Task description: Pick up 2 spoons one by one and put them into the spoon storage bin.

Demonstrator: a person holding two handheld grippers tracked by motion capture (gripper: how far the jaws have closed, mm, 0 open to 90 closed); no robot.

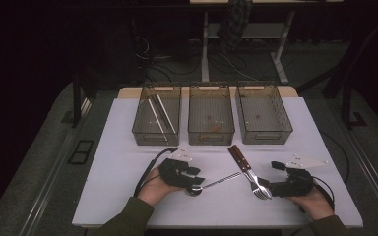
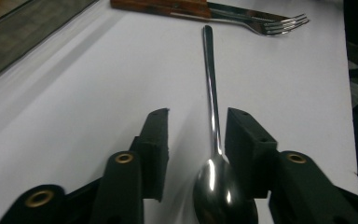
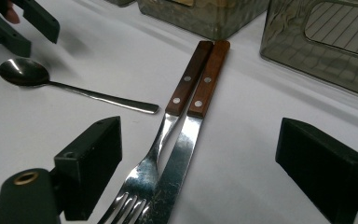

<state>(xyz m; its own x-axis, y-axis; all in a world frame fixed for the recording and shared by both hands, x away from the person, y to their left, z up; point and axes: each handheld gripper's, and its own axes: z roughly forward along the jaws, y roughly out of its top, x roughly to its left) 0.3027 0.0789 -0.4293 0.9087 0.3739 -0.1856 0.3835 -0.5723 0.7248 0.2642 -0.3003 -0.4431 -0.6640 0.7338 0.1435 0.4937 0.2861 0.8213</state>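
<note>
Jaws of the left gripper are straddling the spoon, parted, not gripping; closing on its neck comes next.

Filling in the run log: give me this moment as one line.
left hand-held gripper: open around spoon | right hand-held gripper: open over fork, knife | bins: behind

The high view looks forward and down from above the spoon. The left gripper view sits low, close behind its bowl, facing along the handle; the right gripper view shares it, seen farther off.
</note>
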